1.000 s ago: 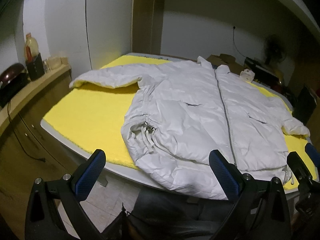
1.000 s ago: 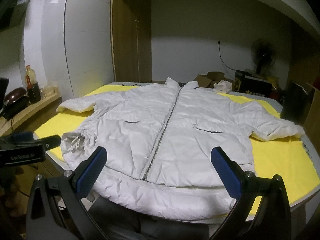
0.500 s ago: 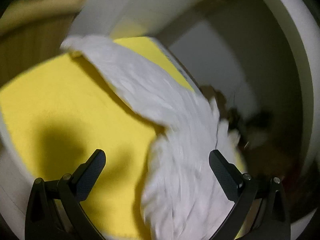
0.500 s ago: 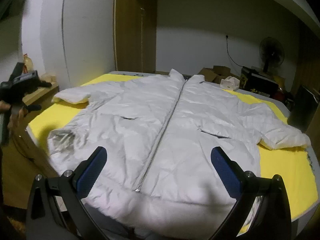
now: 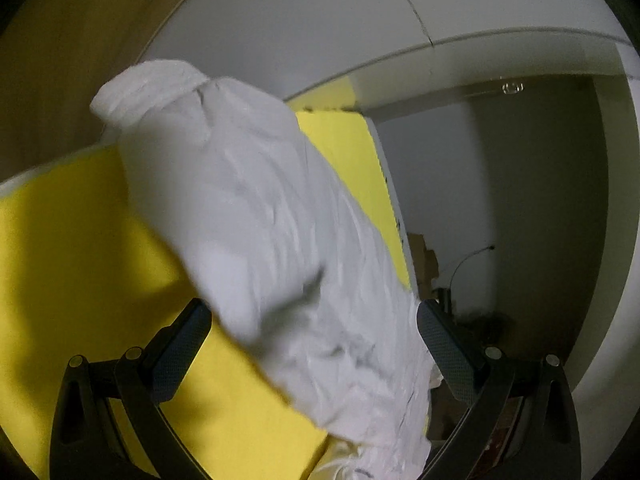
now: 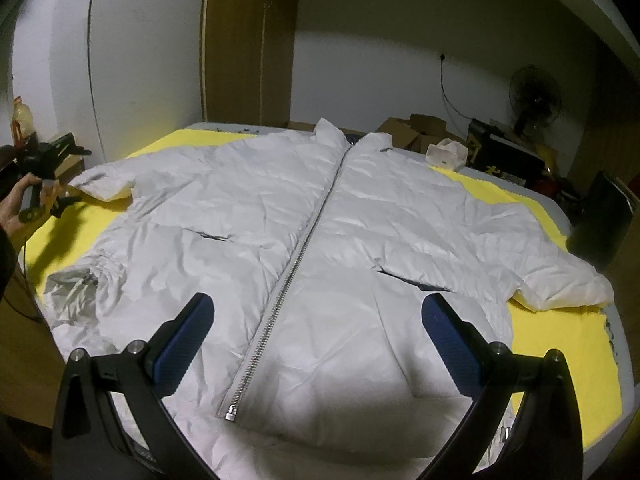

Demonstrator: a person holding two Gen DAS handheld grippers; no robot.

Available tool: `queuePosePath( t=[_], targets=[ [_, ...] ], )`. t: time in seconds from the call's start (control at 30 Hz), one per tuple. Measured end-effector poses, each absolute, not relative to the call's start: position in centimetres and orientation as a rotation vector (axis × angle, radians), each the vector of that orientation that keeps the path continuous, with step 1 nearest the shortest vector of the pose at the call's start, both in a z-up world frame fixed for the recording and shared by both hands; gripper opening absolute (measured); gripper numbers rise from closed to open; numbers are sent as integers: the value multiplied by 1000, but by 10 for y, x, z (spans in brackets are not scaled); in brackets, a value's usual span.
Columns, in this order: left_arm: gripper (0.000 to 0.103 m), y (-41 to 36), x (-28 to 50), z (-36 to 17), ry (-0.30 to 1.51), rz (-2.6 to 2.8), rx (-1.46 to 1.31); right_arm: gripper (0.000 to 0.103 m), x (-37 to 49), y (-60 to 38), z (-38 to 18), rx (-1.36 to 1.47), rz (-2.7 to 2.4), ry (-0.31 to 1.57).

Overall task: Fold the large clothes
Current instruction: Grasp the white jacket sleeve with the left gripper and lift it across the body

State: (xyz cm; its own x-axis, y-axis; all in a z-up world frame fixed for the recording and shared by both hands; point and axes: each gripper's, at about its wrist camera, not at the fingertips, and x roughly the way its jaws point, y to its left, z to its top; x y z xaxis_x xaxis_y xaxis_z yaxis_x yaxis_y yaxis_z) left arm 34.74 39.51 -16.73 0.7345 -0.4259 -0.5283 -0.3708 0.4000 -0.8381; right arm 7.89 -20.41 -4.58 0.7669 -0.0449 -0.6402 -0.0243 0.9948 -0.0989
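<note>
A white puffer jacket (image 6: 360, 220) lies face up and zipped on a yellow mat (image 6: 560, 340), both sleeves spread out. My right gripper (image 6: 318, 340) hovers open over the lower front, its fingers either side of the zipper (image 6: 296, 264). At the far left a hand holds my left gripper (image 6: 74, 176) just beside the left sleeve's cuff (image 6: 104, 184). In the tilted left wrist view the sleeve (image 5: 260, 220) runs up between the open fingers of my left gripper (image 5: 312, 344); the cuff (image 5: 148, 88) is at the far end. I cannot tell if the fingers touch the fabric.
A standing fan (image 6: 534, 96), cardboard boxes (image 6: 416, 132) and a white box (image 6: 446, 154) sit behind the table. A dark case (image 6: 604, 224) stands at the right edge. A bottle (image 6: 22, 120) is on the side counter at left. A wooden wardrobe door (image 6: 248, 40) is behind.
My left gripper swung from the hem out to the left sleeve and tilted, so the sleeve fills its view. My right gripper came lower and closer over the jacket front.
</note>
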Motion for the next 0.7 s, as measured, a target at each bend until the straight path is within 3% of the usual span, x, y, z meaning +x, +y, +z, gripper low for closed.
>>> queuePosePath(
  t=[0.13, 0.33, 0.43, 0.53, 0.7],
  targets=[
    [91, 412, 360, -177, 792, -28, -1248, 103, 89, -210, -51, -88, -24, 727],
    [61, 427, 376, -191, 802, -19, -1241, 103, 111, -201, -45, -62, 24, 756],
    [58, 434, 385, -197, 807, -14, -1229, 103, 142, -184, -32, -41, 104, 783],
    [47, 441, 392, -200, 812, -7, -1196, 103, 172, -161, -25, -88, 128, 796],
    [22, 451, 405, -202, 823, -26, -1139, 103, 220, -131, -35, -145, 142, 853]
  ],
)
